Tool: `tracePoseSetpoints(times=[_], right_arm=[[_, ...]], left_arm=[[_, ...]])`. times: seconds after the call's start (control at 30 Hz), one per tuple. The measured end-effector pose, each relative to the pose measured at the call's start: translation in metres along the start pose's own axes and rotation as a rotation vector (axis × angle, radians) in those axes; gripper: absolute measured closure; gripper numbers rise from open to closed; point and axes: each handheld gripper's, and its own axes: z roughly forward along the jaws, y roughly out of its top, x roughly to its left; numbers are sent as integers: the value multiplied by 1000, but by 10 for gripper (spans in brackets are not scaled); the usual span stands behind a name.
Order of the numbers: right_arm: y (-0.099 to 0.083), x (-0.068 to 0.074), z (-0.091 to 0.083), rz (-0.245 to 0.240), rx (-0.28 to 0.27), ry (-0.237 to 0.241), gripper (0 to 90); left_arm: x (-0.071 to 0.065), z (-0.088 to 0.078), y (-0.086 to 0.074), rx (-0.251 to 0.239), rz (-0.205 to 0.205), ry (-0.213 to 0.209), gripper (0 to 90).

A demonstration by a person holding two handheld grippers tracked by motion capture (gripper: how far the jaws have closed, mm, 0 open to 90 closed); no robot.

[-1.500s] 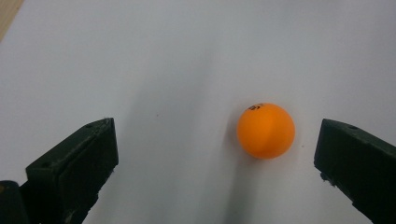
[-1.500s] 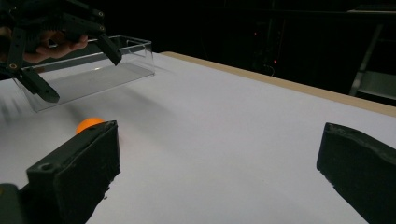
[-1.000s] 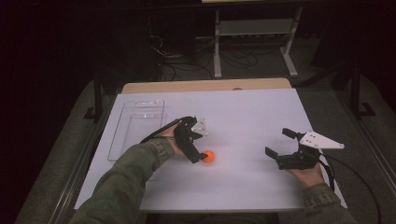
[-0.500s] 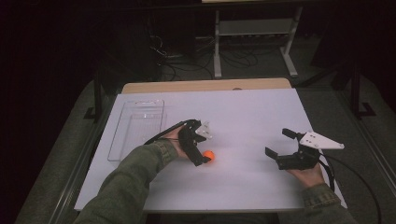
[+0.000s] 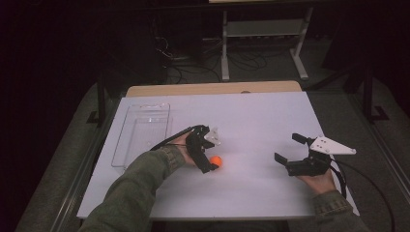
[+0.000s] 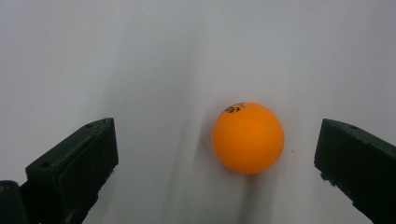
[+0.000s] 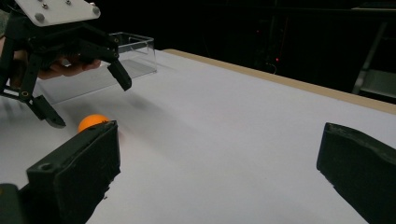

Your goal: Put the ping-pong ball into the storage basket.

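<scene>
A small orange plastic ball (image 6: 248, 137) lies on the white counter (image 5: 256, 121) near its middle, toward the near edge. The left tongs (image 5: 213, 153) hang over it, jaws wide, the ball between them and untouched. The right tongs (image 5: 291, 149) rest wide open near the counter's right edge. A clear plastic tray (image 5: 126, 145) sits by the left edge.

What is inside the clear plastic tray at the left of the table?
The clear rectangular plastic tray looks empty in the high view: the white table shows through its floor. The small orange ball lies outside it, between the open jaws of the left gripper. The tray's near-right corner is covered by the person's hand.
</scene>
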Motion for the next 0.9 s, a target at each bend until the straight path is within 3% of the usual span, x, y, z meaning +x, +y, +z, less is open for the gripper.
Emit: tracePoseSetpoints(times=[0.73,0.9], right_arm=[[0,0,0,1,1,1,0],[0,0,0,2,1,1,0]], left_arm=[[-3,8,1,48,29,-15,0],[-5,10,1,57,38,-21,67]])
